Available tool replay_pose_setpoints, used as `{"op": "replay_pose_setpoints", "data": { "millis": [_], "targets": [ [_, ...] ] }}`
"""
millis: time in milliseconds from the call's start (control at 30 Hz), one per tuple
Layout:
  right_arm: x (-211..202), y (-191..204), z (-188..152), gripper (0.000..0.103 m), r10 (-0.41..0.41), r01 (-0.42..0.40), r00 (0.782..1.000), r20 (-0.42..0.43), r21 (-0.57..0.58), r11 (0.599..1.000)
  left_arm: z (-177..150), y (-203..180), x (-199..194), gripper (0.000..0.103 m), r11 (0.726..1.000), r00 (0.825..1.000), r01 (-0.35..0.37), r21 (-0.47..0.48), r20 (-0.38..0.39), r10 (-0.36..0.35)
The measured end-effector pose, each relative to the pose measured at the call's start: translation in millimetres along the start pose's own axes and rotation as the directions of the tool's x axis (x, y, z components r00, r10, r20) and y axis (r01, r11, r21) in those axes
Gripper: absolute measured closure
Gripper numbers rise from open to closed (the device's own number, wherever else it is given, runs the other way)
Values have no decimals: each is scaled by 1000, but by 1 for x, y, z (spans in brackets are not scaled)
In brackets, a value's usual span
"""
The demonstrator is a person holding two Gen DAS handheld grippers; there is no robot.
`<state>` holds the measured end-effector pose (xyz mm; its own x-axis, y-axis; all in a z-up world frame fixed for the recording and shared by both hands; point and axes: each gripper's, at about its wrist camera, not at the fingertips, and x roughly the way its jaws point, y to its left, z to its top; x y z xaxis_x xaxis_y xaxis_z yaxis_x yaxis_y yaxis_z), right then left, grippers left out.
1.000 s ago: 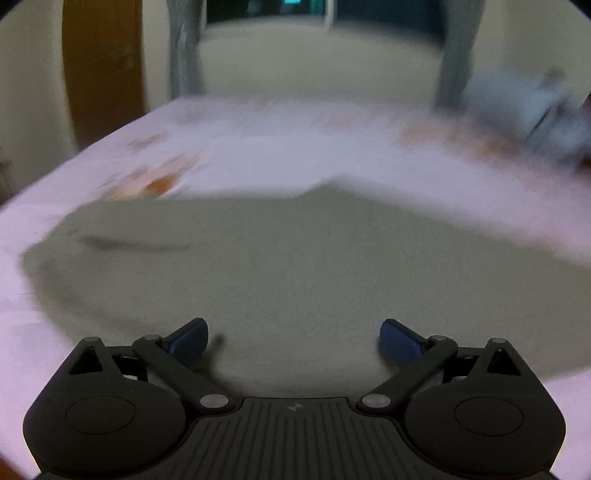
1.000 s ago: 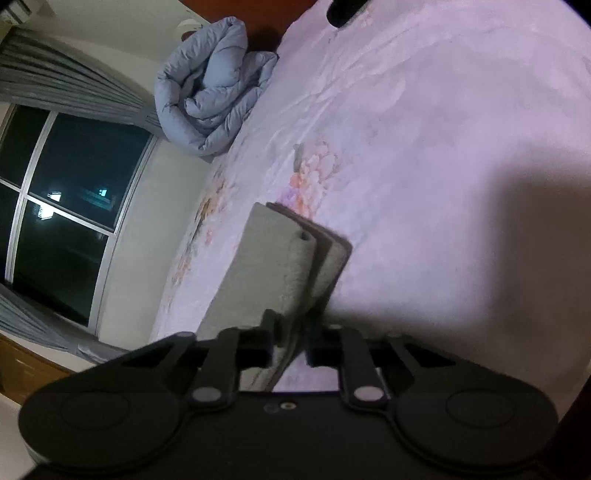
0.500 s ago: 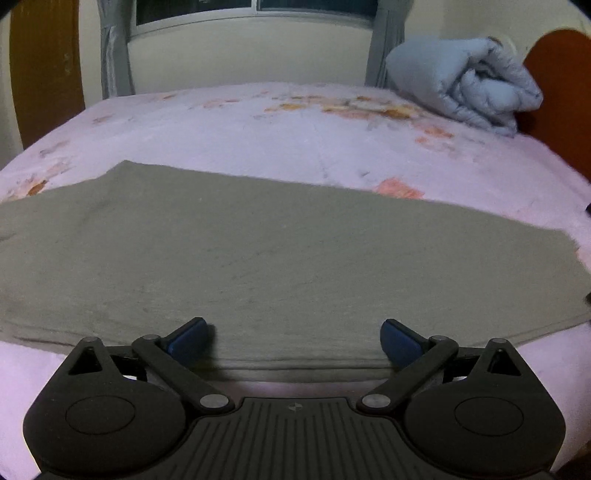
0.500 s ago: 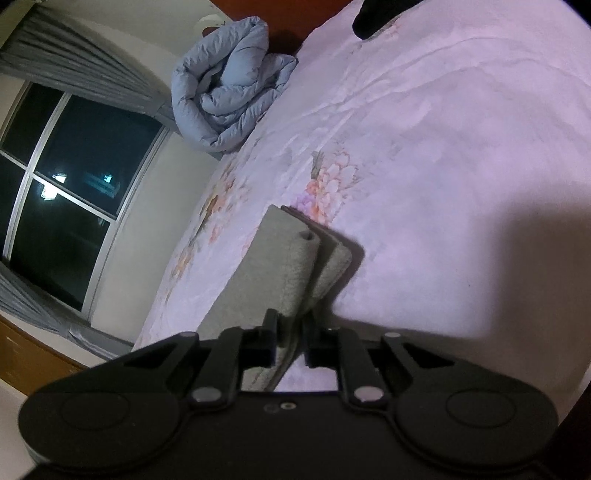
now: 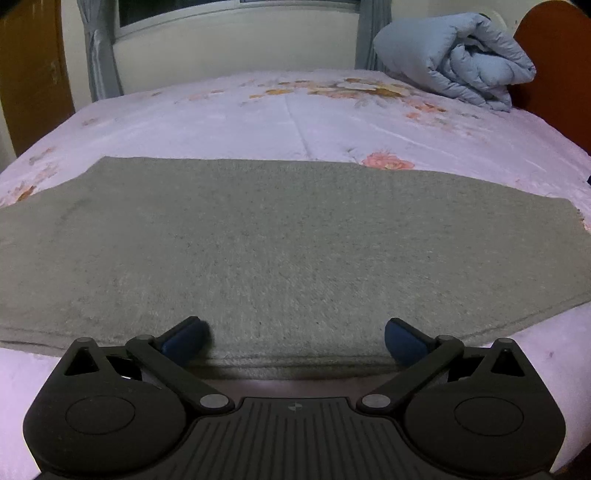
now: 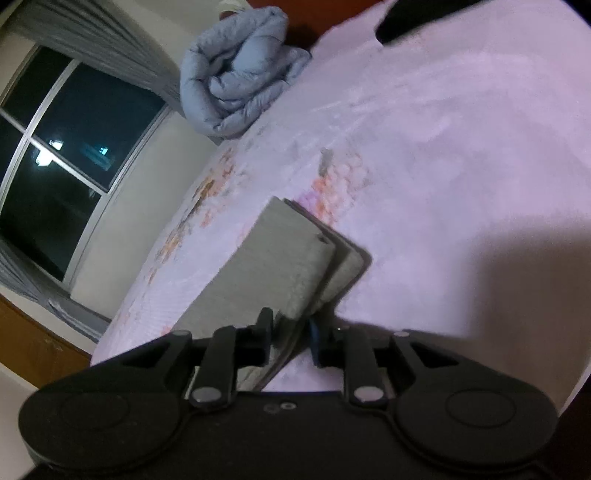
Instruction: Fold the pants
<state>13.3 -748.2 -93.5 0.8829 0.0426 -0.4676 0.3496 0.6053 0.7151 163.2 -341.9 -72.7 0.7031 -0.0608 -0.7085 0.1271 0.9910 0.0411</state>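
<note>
Grey-green pants [image 5: 280, 251] lie flat across the bed, folded lengthwise. My left gripper [image 5: 293, 338] is open and empty, its blue fingertips at the pants' near edge. In the right wrist view the pants' end [image 6: 291, 266] shows as stacked layers with a small hole near the corner. My right gripper [image 6: 291, 328] is slightly parted around the edge of those layers; the jaws have loosened and the cloth sits between them.
The bed has a pink floral sheet [image 5: 303, 110]. A rolled blue-grey duvet [image 5: 461, 62] lies at the far right by the red-brown headboard [image 5: 554, 55]. A window with grey curtains [image 6: 55, 147] is behind. A dark object [image 6: 413, 18] lies on the sheet.
My left gripper swung from a blurred sideways view to face the pants' long edge and moved closer. My right gripper's jaws have parted slightly on the cloth edge.
</note>
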Motion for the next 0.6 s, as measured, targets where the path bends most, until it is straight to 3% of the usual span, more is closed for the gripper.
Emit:
{"op": "replay_pose_setpoints", "data": {
  "millis": [100,267,400,600],
  "targets": [
    [-1,0,0,96,9,-9,1000,5,9,1000,1,-3,0,0,1000,1000,-7,3,-4,7],
    [-1,-17,0,91,47,-50,999,24,138,989,1,1,3,0,1000,1000,3,10,3,-3],
    [-5,-38,-4,91,86,-109,992,89,291,950,4,3,6,0,1000,1000,11,6,-2,-11],
    [-11,-41,-1,86,53,-89,991,121,315,945,3,5,6,0,1000,1000,21,1,1,-21]
  ]
}}
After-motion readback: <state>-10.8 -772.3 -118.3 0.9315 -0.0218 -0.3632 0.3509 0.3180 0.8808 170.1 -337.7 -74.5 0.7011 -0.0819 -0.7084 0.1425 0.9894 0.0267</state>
